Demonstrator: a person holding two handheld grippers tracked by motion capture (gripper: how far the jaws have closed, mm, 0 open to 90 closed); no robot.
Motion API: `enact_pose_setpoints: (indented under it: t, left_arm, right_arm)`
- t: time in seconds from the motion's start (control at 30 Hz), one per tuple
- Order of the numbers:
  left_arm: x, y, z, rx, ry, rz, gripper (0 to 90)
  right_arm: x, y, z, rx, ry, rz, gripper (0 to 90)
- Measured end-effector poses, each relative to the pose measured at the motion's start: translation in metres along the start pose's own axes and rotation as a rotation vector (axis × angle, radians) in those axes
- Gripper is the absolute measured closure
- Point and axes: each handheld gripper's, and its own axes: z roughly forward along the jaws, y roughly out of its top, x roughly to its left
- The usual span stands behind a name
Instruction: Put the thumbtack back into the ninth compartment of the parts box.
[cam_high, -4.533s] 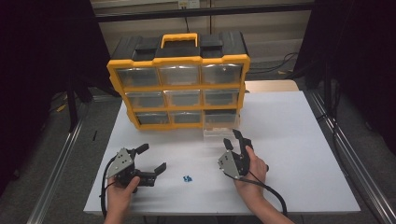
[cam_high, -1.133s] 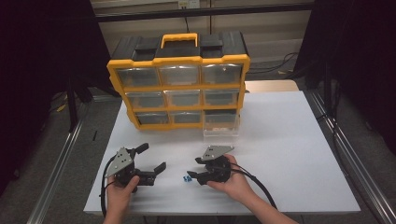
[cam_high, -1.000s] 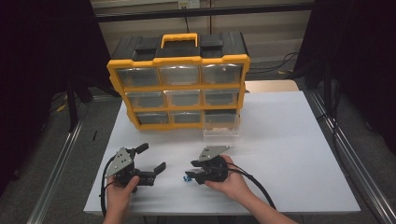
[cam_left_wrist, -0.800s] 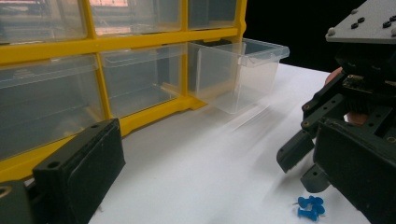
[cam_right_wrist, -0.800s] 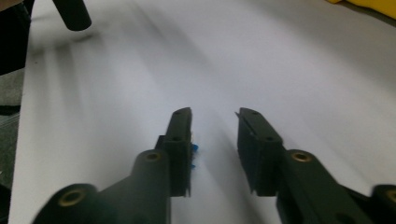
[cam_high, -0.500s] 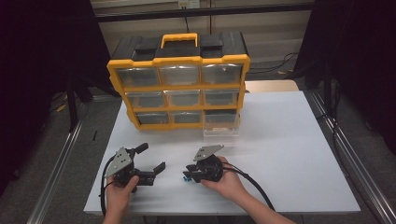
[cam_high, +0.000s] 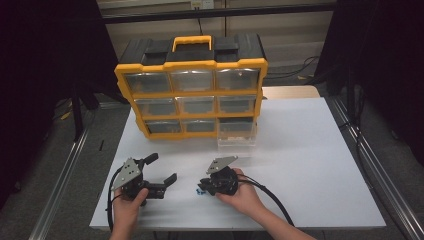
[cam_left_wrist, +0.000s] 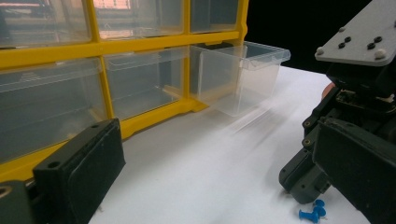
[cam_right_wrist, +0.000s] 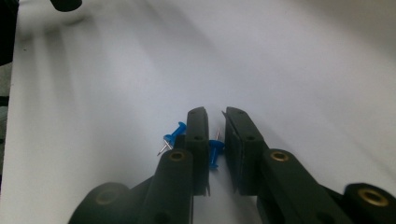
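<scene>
White bench (cam_high: 310, 165), dark room around it, yellow organizer (cam_high: 192, 95) standing at the far edge with one clear drawer (cam_high: 237, 134) pulled out at its bottom right corner. Compared with a few seconds back, the right gripper (cam_high: 202, 187) has come down from an upright pose and now lies low and level, tips aimed at the small cluster of blue pushpins (cam_high: 200, 191) near the front edge, between the two hands. Its fingers have just been closing: the gap has narrowed to a slit with one pin in it. Right gripper view settles what the high view cannot: one pushpin (cam_right_wrist: 215, 151) sits between the two fingers (cam_right_wrist: 197, 140), head low and needle pointing away; the left finger looks to touch it, but a sliver of daylight remains by the right one, so I read it as nearly pinched, not yet clamped. A second pushpin (cam_right_wrist: 172, 136) lies just outside the left finger, touching or nearly so, and it could get dragged along on the lift. Left gripper (cam_high: 162, 170) is parked to the left, fingers wide apart, holding nothing. Left gripper view adds the drawer side-on: drawer (cam_left_wrist: 240, 77) looks empty and well apart from the pins, so the pick is nearly made and the carry to the drawer is still ahead. It also shows the pins (cam_left_wrist: 314, 211) lying flat on the bench under the right gripper (cam_left_wrist: 308, 186).
</scene>
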Motion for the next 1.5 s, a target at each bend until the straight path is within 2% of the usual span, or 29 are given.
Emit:
enact_pose_setpoints:
  t: [0.03,0.17,0.23,0.27,0.3,0.33,0.37,0.4,0.43,0.47,0.5,0.6,0.8,1.0,1.03,1.2,1.4,1.43,1.5]
  left_arm:
    - [0.001,0.000,0.000,0.000,-0.012,0.002,2.0]
    - [0.001,0.000,0.000,-0.006,-0.028,0.001,2.0]
    - [0.001,0.000,0.000,-0.005,-0.021,-0.001,2.0]
    - [0.000,0.000,0.000,-0.003,-0.005,-0.007,2.0]
    - [0.000,0.000,0.000,-0.004,-0.013,-0.008,2.0]
    - [0.000,0.000,0.000,-0.005,-0.002,-0.009,2.0]
    - [0.001,0.000,0.000,-0.012,-0.034,-0.011,2.0]
    - [0.001,0.000,0.000,-0.013,-0.034,-0.011,2.0]
    - [-0.001,0.000,0.000,-0.007,0.000,-0.015,2.0]
    - [-0.001,0.000,0.000,-0.004,-0.002,-0.013,2.0]
    - [0.000,0.000,0.001,-0.006,-0.029,-0.012,2.0]
    - [0.001,0.000,0.001,-0.012,-0.037,-0.010,2.0]
    - [0.000,0.000,0.001,-0.008,-0.032,-0.009,2.0]
    - [0.000,0.000,0.002,-0.006,-0.030,-0.008,2.0]
    - [0.002,0.000,0.000,0.016,-0.033,0.025,2.0]
    - [0.002,0.000,0.001,0.016,-0.032,0.028,2.0]
    - [0.002,0.000,0.001,0.015,-0.034,0.027,2.0]
    - [0.001,0.000,0.002,0.000,-0.040,0.006,2.0]
    - [0.000,0.000,0.002,0.001,-0.042,0.005,2.0]
  right_arm:
    - [0.001,0.000,0.000,-0.005,-0.003,0.026,82.1]
    - [0.000,-0.001,-0.001,-0.008,-0.015,0.016,85.0]
    - [-0.001,-0.001,-0.002,-0.005,-0.025,0.015,85.1]
    - [-0.001,-0.001,-0.002,-0.005,-0.025,0.015,85.1]
    - [-0.002,-0.001,-0.003,-0.013,-0.015,0.030,85.1]
    - [-0.002,-0.001,-0.003,-0.013,-0.015,0.030,85.1]
    - [-0.002,0.000,-0.004,-0.022,-0.017,0.030,85.1]
    - [-0.002,0.002,-0.008,-0.034,-0.014,0.038,85.1]
    - [-0.003,0.003,-0.011,-0.048,-0.009,0.047,85.1]
    - [-0.003,0.003,-0.011,-0.048,-0.009,0.047,85.1]
    - [-0.004,0.005,-0.013,-0.051,-0.010,0.047,85.1]
    - [-0.007,0.009,-0.021,-0.066,0.002,0.062,85.1]
    - [-0.013,0.016,-0.037,-0.084,0.002,0.076,85.1]
    - [-0.017,0.024,-0.050,-0.070,-0.015,0.070,85.1]
    - [-0.019,0.027,-0.054,-0.074,-0.020,0.059,85.1]
    - [-0.023,0.030,-0.059,-0.077,-0.020,0.065,85.1]
    - [-0.029,0.037,-0.069,-0.094,-0.028,0.077,85.1]
    - [-0.031,0.040,-0.072,-0.098,-0.033,0.077,85.2]
    - [-0.033,0.042,-0.074,-0.106,-0.034,0.073,85.1]
